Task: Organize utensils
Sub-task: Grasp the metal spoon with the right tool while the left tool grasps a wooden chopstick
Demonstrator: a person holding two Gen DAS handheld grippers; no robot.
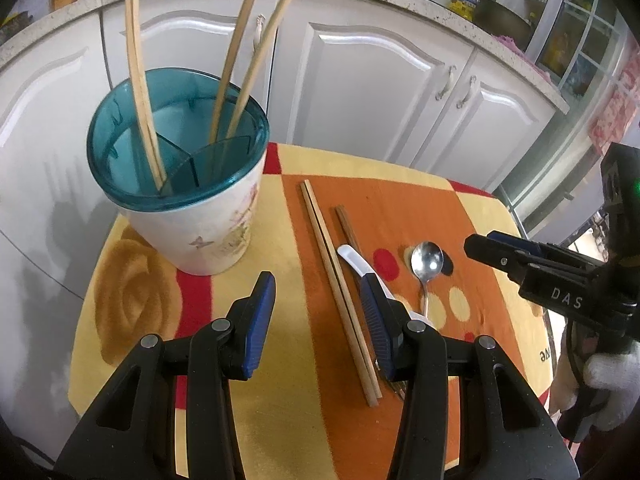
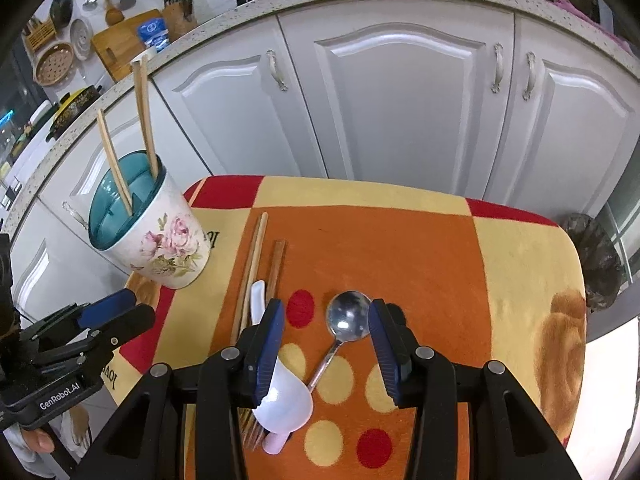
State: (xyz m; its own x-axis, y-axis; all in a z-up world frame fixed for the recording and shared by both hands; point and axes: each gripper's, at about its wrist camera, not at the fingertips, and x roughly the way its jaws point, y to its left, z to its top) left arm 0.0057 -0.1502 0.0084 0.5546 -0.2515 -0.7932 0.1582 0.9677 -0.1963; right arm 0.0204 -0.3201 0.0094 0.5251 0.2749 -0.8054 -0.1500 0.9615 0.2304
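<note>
White kitchen cabinets (image 2: 400, 100) are standing beyond both tongs. A patterned orange, yellow and red cloth (image 1: 400, 208) is lying under them. The floral utensil holder (image 1: 192, 208) with a teal divided insert is standing ahead-left of the left tongs (image 1: 316, 316), carrying two chopstick pairs upright. The left tongs are hanging spread over the light chopsticks (image 1: 336, 288), pinching nothing. The right tongs (image 2: 326, 346) are hanging spread around the metal spoon (image 2: 346, 320), pads apart from it. The white ceramic spoon (image 2: 280, 396) is lying under their left finger, beside the dark chopsticks (image 2: 276, 268).
</note>
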